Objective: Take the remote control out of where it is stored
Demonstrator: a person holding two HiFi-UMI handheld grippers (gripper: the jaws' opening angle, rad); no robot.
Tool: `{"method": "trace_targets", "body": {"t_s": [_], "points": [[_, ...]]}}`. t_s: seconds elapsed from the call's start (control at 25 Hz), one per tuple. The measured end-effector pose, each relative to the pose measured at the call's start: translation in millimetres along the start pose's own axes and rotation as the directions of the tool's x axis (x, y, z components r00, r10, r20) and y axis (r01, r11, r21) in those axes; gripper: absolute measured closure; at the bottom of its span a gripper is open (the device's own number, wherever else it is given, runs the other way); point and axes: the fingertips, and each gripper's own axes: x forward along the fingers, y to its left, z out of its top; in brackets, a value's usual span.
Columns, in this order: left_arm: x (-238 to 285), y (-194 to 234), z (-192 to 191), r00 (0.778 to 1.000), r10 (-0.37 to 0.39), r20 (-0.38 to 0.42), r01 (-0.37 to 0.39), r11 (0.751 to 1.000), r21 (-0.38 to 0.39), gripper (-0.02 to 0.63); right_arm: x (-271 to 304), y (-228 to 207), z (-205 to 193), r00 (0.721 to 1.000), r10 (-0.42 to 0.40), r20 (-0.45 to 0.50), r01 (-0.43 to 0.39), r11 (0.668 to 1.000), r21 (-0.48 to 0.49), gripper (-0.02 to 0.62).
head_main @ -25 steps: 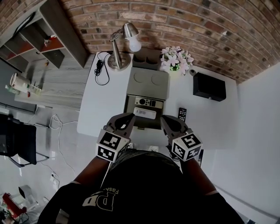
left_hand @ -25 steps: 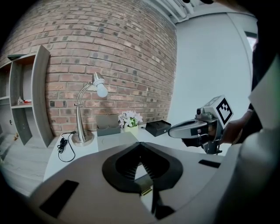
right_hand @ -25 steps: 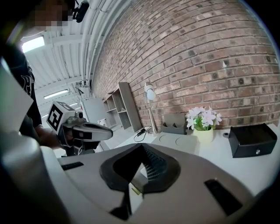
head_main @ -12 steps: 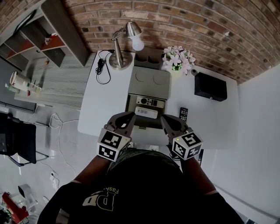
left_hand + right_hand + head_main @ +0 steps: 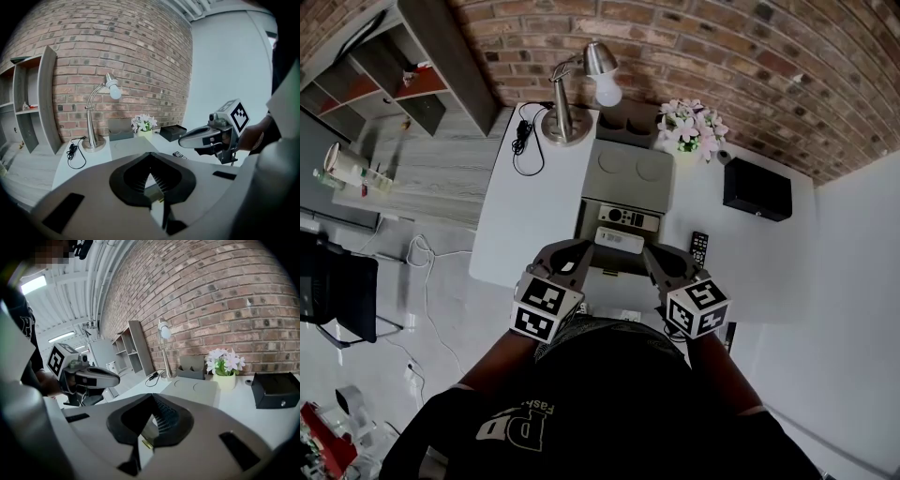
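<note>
Over near edge of surface (image 5: 525, 216), you are holding left claw (image 5: 574, 253) and right claw (image 5: 656, 258) both closed, gripping nothing. Just ahead, between their tips, white remote control (image 5: 619, 240) is lying inside open storage box (image 5: 584, 217), untouched. Lid (image 5: 628, 172) is lying back behind box, so opening seems done. Reaching in, gripping and lifting out are remaining.

1. A white rectangular table (image 5: 525, 225) stood against the brick wall.
2. On it sat a chrome desk lamp (image 5: 565, 127), a black looped cable (image 5: 523, 145), an open grey storage box (image 5: 626, 173), a pot of pink-white flowers (image 5: 689, 127) and a black rectangular box (image 5: 757, 189).
3. A small black remote (image 5: 698, 246) lay just right of the storage box.
</note>
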Motion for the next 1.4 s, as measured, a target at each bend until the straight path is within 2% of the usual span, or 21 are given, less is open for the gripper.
{"method": "trace_targets", "body": {"t_s": [0.2,0.4,0.52,0.72,0.8,0.96,1.2,1.4], "points": [[-1.2,9.1,-11.8,0.999,0.017,-0.032,-0.017,1.000,-0.012,0.600,29.2,-5.0,-24.1,0.990,0.009,-0.141,-0.024,0.994,-0.109,0.588],[-4.6,18.3,-16.6,0.999,0.033,-0.035,-0.033,0.999,-0.015,0.600,63.0,-17.0,-55.8,0.959,-0.019,-0.281,-0.068,0.952,-0.297,0.586],[-9.9,27.2,-20.0,0.998,0.055,-0.031,-0.056,0.998,-0.029,0.600,79.0,-18.4,-73.3,0.933,-0.026,-0.359,-0.116,0.922,-0.369,0.553],[-19.0,39.2,-26.1,0.996,0.082,-0.033,-0.084,0.995,-0.058,0.600,103.1,-23.6,-105.4,0.865,-0.069,-0.498,-0.210,0.850,-0.482,0.459],[-22.0,42.7,-27.9,0.995,0.089,-0.036,-0.091,0.994,-0.066,0.600,113.1,-24.2,-115.7,0.841,-0.072,-0.537,-0.251,0.827,-0.503,0.412],[-24.3,46.5,-33.9,0.994,0.094,-0.047,-0.097,0.992,-0.078,0.600,129.7,-30.0,-134.2,0.789,-0.088,-0.608,-0.317,0.789,-0.526,0.374],[-22.8,47.4,-39.8,0.994,0.088,-0.058,-0.093,0.991,-0.093,0.600,143.7,-30.4,-149.2,0.723,-0.065,-0.688,-0.415,0.755,-0.508,0.368],[-22.3,53.9,-38.9,0.994,0.094,-0.059,-0.100,0.988,-0.114,0.600,148.3,-29.9,-155.9,0.692,-0.065,-0.719,-0.456,0.734,-0.504,0.368]]}}
